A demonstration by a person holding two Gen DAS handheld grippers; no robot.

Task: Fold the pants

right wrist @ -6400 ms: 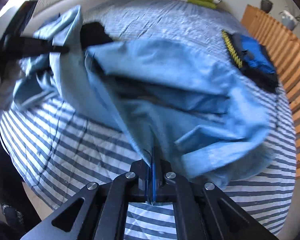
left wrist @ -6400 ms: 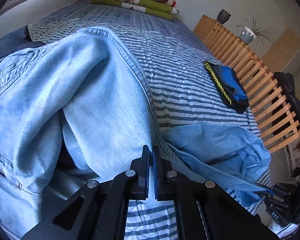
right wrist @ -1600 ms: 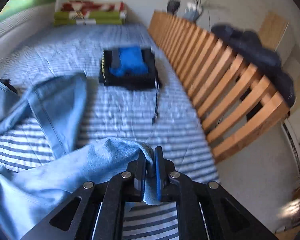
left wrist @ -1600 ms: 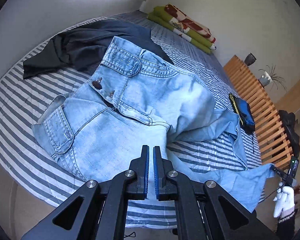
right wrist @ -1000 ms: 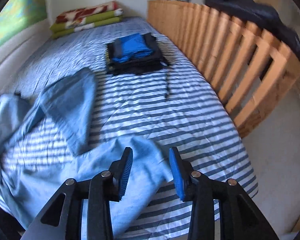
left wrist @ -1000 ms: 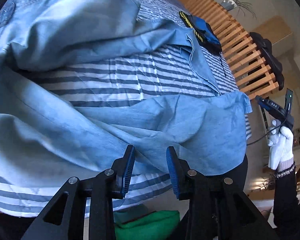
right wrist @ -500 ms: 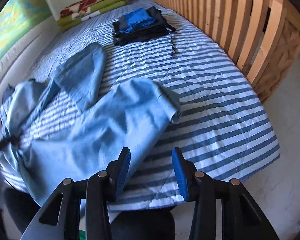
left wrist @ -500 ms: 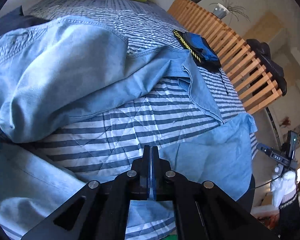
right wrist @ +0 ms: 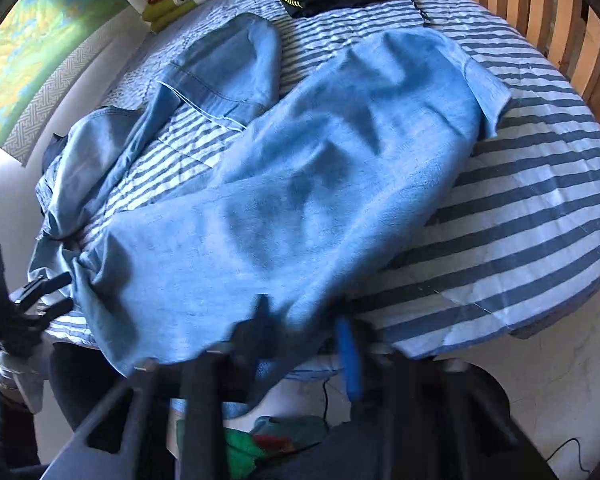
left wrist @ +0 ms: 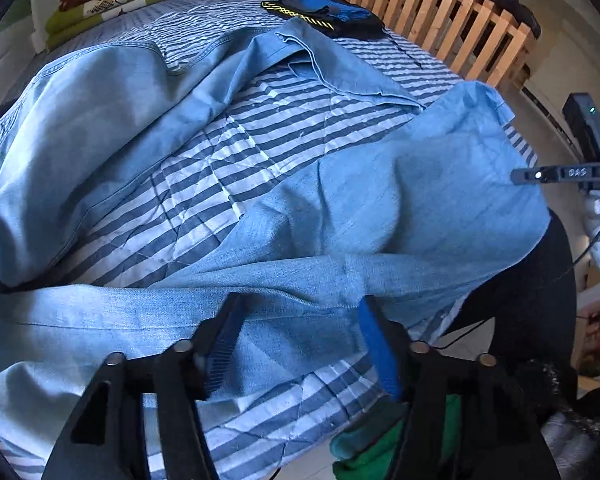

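- Two views, left wrist first: my left gripper (left wrist: 298,308) points steeply down at the near edge of the bed. Its jaws stand well apart and are opening, with a ridge of denim lying between and under them but not pinched.
- The pants (left wrist: 380,200), light blue jeans, are spread on the striped bed cover (left wrist: 280,128). The legs splay in a V with bare stripes between them. The nearer leg crosses the view and its hem droops over the bed's edge. A folded dark and blue garment (left wrist: 328,12) lies at the far side, just beyond the farther leg.
- Right wrist view: my right gripper (right wrist: 304,324) is blurred at the bed's near edge. Its jaws look apart and are closing, with the long edge of the nearer leg between them. I cannot tell whether the pads press yet.
- Risk, as I judge it: with the left jaws letting go, only the right side may hold the leg. Much of the cloth hangs past the mattress edge, so its weight could drag it to the floor.
- Second risk: the right pads may catch one layer only, or a thin sliver of the edge. Lifting then would twist the leg, and the legs would not stack evenly.
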